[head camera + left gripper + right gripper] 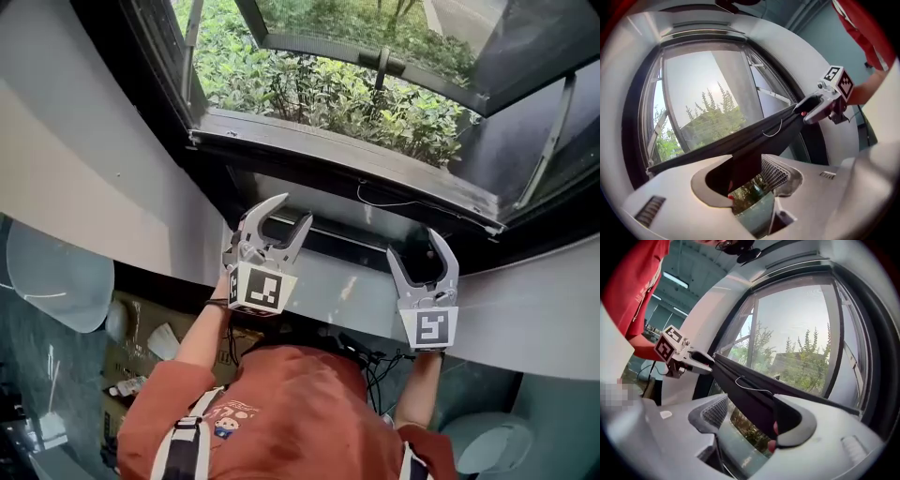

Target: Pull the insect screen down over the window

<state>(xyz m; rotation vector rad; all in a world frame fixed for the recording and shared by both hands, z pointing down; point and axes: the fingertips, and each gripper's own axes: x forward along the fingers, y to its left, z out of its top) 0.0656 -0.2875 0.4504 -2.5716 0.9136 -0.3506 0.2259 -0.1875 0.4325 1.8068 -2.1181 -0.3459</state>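
Observation:
The insect screen's dark pull bar [361, 248] runs across the window opening, with a thin white cord [394, 202] looped near its middle. My left gripper [278, 223] stands open, its jaws set on either side of the bar's left part. Further right along the same bar, my right gripper [423, 253] is open too, with the bar between its jaws. In the left gripper view the bar [754, 140] rests against one jaw of the left gripper [747, 180], and the ribbed pad [773, 173] stands apart from it. In the right gripper view the bar [745, 390] likewise crosses the right gripper [752, 423].
The black window frame [309, 136] sits in a curved white wall [84, 169]. The outer glass sash [375, 42] is swung out over green shrubs [319, 89]. White helmet-like shells [56, 277] and a cardboard box of small items [141, 347] lie below, with cables [375, 361].

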